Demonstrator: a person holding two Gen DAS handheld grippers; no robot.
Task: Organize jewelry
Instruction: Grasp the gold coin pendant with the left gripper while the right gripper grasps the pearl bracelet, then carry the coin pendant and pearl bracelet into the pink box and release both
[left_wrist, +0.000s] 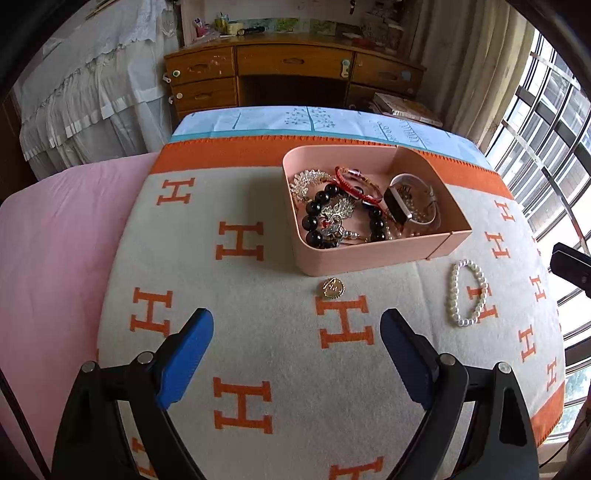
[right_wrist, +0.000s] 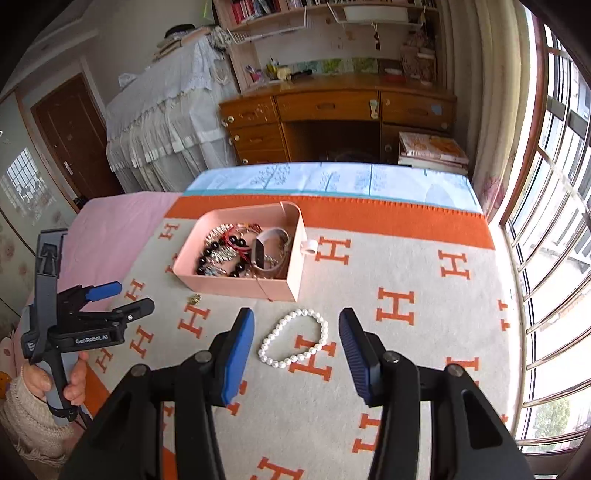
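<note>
A pink open box (left_wrist: 369, 260) (right_wrist: 240, 286) stands on the H-patterned blanket and holds black bead bracelets, a red cord bracelet, a pale-strapped watch and silver pieces. A small gold pendant (left_wrist: 333, 288) (right_wrist: 195, 298) lies on the blanket just in front of the box. My left gripper (left_wrist: 295, 317) (right_wrist: 129, 295) hangs open over the blanket just short of the pendant, with nothing between its fingers. A white pearl bracelet (left_wrist: 452, 295) (right_wrist: 263, 349) lies flat to the right of the pendant. My right gripper (right_wrist: 295, 314) stands open around it, pads apart from the beads.
The cream and orange blanket (right_wrist: 399, 258) covers a bed, with pink sheet (left_wrist: 55, 240) to the left. A wooden desk (right_wrist: 332, 107) and stacked books (right_wrist: 432, 149) stand beyond. A barred window (right_wrist: 546, 221) runs along the right. A hand (right_wrist: 75, 384) in a knit sleeve holds the left gripper.
</note>
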